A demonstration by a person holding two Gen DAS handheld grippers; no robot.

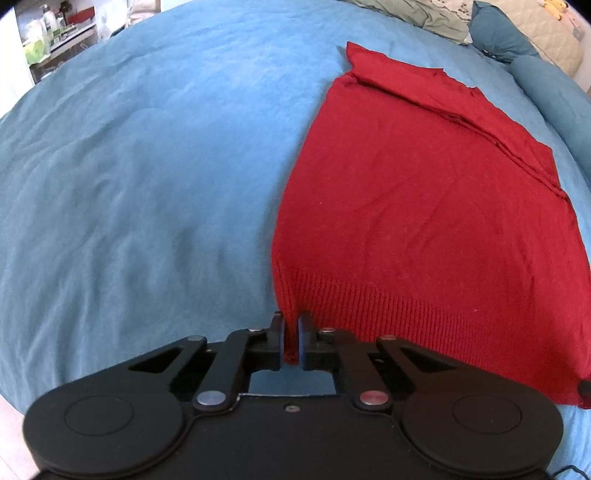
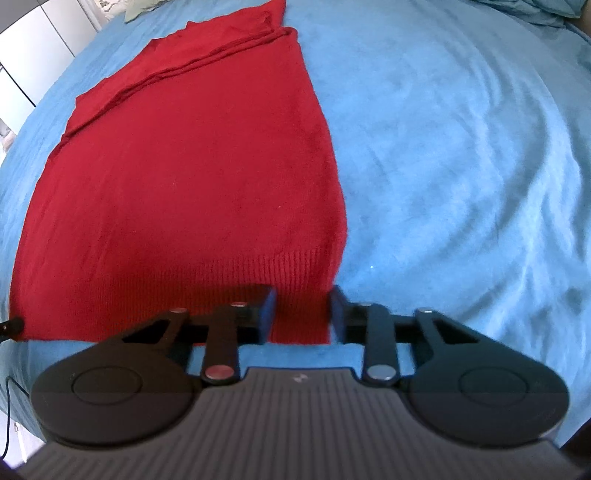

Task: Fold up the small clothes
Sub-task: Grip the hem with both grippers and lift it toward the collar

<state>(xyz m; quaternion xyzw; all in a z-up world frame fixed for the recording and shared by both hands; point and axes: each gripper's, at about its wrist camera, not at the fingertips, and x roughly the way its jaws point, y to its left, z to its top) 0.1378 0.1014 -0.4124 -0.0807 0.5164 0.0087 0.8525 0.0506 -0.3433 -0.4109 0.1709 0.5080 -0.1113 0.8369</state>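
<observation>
- Two black two-finger claws work at the ribbed hem of one red knitted garment (image 1: 424, 221), which lies spread flat on a bed covered by a blue, softly creased bedspread (image 1: 129, 184).
- In the left wrist view the garment fills the right half of the frame, its ribbed hem along the lower right and a folded-over band of the same red knit running across its far end at the upper right.
- The left claw (image 1: 291, 339) sits at the lower centre of that view, clenched on the near left corner of the hem; a narrow strip of red knit is pinched between its pads and pulled up from the bedspread.
- In the right wrist view the garment (image 2: 184, 177) takes the left half of the frame, with bare bedspread (image 2: 461, 166) on the right.
- The right claw (image 2: 301, 314) is at the lower centre of that view, its jaws a little apart and straddling the hem's near right corner; the red knit lies between the fingers (image 2: 267, 310), which look blurred, and the pads do not visibly press on it.
- At the lower left edge of the right wrist view a small black tip, part of the left claw, rests at the hem's other corner.
- Teal pillows (image 1: 498, 33) and pale green bedding (image 1: 417, 14) lie at the upper right of the left wrist view.
- A shelf with bottles (image 1: 48, 29) shows in the upper left corner.
</observation>
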